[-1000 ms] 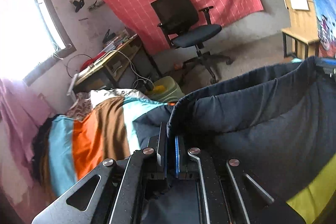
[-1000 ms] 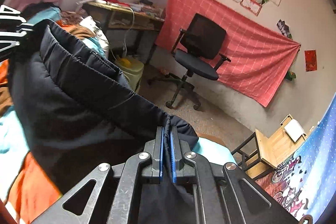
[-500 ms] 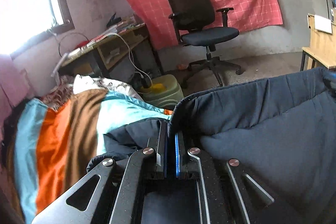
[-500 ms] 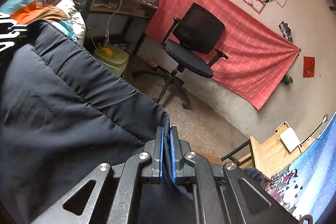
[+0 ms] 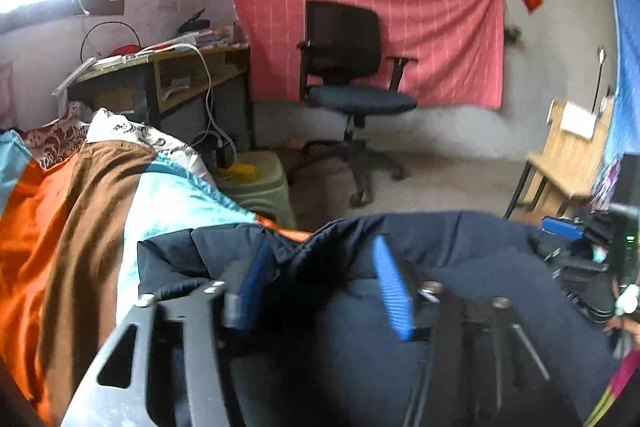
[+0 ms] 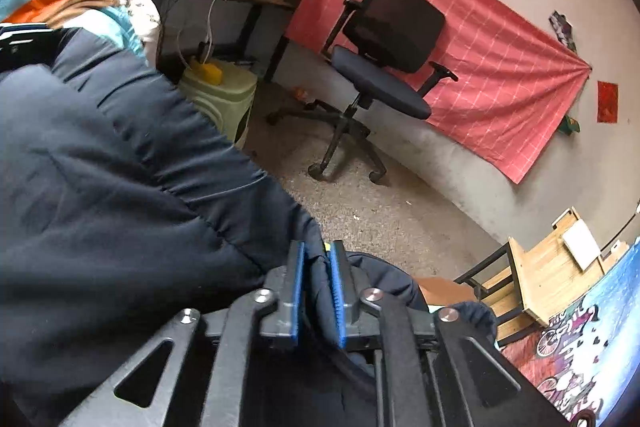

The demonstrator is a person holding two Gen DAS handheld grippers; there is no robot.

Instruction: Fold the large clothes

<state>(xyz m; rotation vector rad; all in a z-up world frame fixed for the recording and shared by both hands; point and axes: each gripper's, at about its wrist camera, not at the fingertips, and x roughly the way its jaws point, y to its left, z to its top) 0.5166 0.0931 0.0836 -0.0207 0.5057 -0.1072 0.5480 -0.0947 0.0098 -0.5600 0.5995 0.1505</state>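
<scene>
A dark navy padded jacket (image 5: 400, 355) lies spread over the striped blanket (image 5: 80, 211) on the bed. My left gripper (image 5: 322, 285) hovers at the jacket's far edge. Its jaws are opening and stand wide, with the hem loose between the blue pads (image 5: 390, 291), untouched by them. In the right wrist view the same jacket (image 6: 100, 187) fills the left half. My right gripper (image 6: 317, 289) is at the jacket's other corner. Its jaws are opening, parted a little, with a fold of fabric still lying between them. The right gripper (image 5: 562, 229) also shows at the left view's right edge.
Past the bed's edge stand a pale green plastic stool (image 5: 260, 183), a cluttered desk (image 5: 172, 67) with hanging cables, and a black office chair (image 5: 348, 75) before a red wall cloth. A wooden chair (image 6: 548, 279) stands at the right. Grey floor (image 6: 380, 203) lies between.
Both grippers came down towards the bed with the jacket stretched between them. Both were shut on its edge; now the left jaws stand wide and the right have parted slightly. The left wrist rolled.
</scene>
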